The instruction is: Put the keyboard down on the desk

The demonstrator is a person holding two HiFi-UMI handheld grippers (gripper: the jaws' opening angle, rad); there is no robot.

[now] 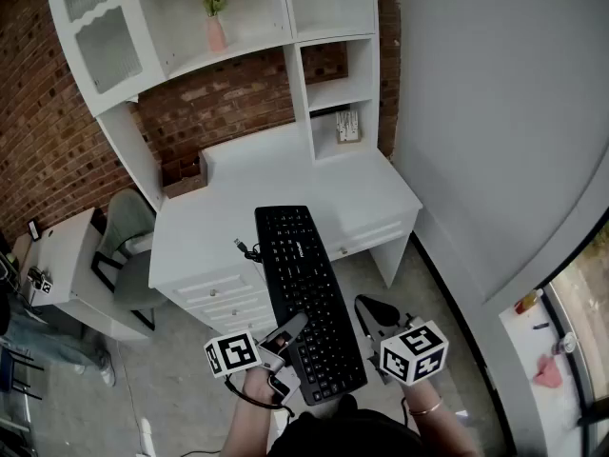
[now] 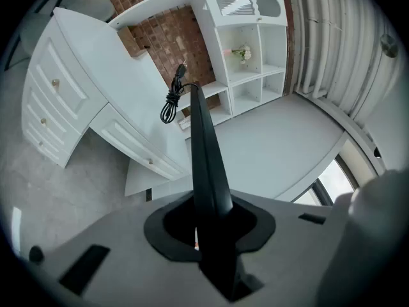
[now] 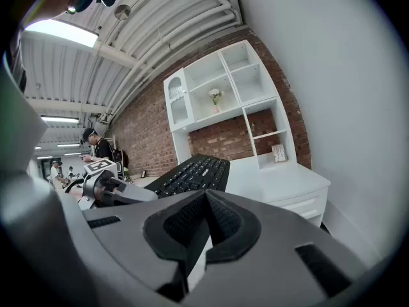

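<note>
The left gripper was clamped on the near left edge of the keyboard. The keyboard hung in the air, its far end over the front edge of the desk and its near end out over the floor. The right gripper sat just beside the keyboard's near right corner, jaws together and empty.

With one grip on one edge, the step probably called for carrying the board further in over the desk, levelling it, and lowering it flat before letting go. The right gripper could have steadied the free side. The coiled cable at the far left corner was likely to get trapped underneath unless it was kept clear.

Only the head view showed how much of the keyboard overhung the desk's front edge. The left gripper view showed it edge-on between the pads, with the cable dangling. The right gripper view showed the key face and a person by the brick wall.
</note>
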